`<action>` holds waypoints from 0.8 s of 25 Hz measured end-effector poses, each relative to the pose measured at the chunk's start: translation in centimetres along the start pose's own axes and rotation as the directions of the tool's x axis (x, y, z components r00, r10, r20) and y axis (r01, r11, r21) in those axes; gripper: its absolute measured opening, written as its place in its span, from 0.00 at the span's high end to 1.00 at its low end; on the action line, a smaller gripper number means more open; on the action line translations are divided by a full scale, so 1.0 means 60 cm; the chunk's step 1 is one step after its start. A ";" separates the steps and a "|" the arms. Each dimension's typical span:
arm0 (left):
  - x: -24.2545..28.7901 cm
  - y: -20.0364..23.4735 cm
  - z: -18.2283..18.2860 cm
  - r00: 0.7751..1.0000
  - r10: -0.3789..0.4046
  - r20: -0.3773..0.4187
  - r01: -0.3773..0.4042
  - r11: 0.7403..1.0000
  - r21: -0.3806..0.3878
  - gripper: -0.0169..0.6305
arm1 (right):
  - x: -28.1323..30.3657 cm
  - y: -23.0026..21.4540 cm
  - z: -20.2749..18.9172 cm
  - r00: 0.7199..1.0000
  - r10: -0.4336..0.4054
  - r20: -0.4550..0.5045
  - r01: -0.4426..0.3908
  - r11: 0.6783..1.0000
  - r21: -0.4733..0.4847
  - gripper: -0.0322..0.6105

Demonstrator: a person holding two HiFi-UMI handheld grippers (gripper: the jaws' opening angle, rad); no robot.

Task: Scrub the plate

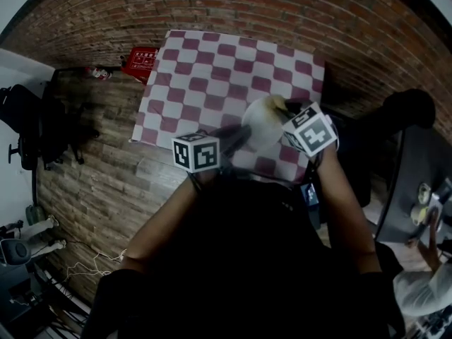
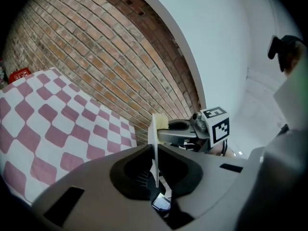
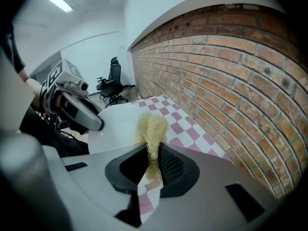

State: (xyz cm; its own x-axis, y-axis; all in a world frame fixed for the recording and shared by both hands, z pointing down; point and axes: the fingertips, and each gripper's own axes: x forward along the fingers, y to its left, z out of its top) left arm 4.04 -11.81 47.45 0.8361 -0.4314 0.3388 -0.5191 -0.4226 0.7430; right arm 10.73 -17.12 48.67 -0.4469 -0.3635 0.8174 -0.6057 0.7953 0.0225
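A white plate (image 1: 260,127) is held on edge above the checkered tablecloth (image 1: 212,76). My left gripper (image 2: 155,177) is shut on the plate's rim; the plate (image 2: 154,143) shows edge-on between the jaws. My right gripper (image 3: 151,165) is shut on a yellowish fibrous scrubber (image 3: 151,131), whose tuft rests against the plate's white face (image 3: 115,126). In the head view the left gripper (image 1: 233,141) comes at the plate from the left and the right gripper (image 1: 286,115) from the right, with the scrubber (image 1: 272,104) at the plate's upper edge.
The pink-and-white checkered cloth covers a table over a wooden floor, with a brick wall (image 1: 282,13) behind. A red box (image 1: 140,61) lies by the table's far left corner. An office chair (image 3: 111,83) stands in the background and a dark table (image 1: 420,182) is at the right.
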 end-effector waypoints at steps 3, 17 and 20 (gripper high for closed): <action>-0.002 0.004 0.018 1.000 0.009 0.020 -0.009 1.000 -0.007 0.92 | 0.000 0.047 0.030 1.000 0.020 0.020 -0.019 0.998 -0.061 0.88; -0.059 0.036 0.091 0.990 0.051 0.129 -0.056 0.998 0.035 0.93 | 0.023 0.095 -0.058 0.991 0.096 -0.098 -0.102 0.993 -0.064 0.88; -0.067 0.043 0.090 0.990 0.100 0.099 -0.115 0.981 0.153 0.94 | 0.017 0.045 -0.080 0.994 0.039 -0.107 -0.042 0.999 -0.029 0.88</action>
State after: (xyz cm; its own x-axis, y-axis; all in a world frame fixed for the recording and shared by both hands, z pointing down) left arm -1.61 -15.46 44.91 0.7581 -0.5484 0.3530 -0.6327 -0.4873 0.6019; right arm 11.79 -13.05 52.32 -0.3974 -0.2786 0.8743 -0.5673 0.8235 0.0046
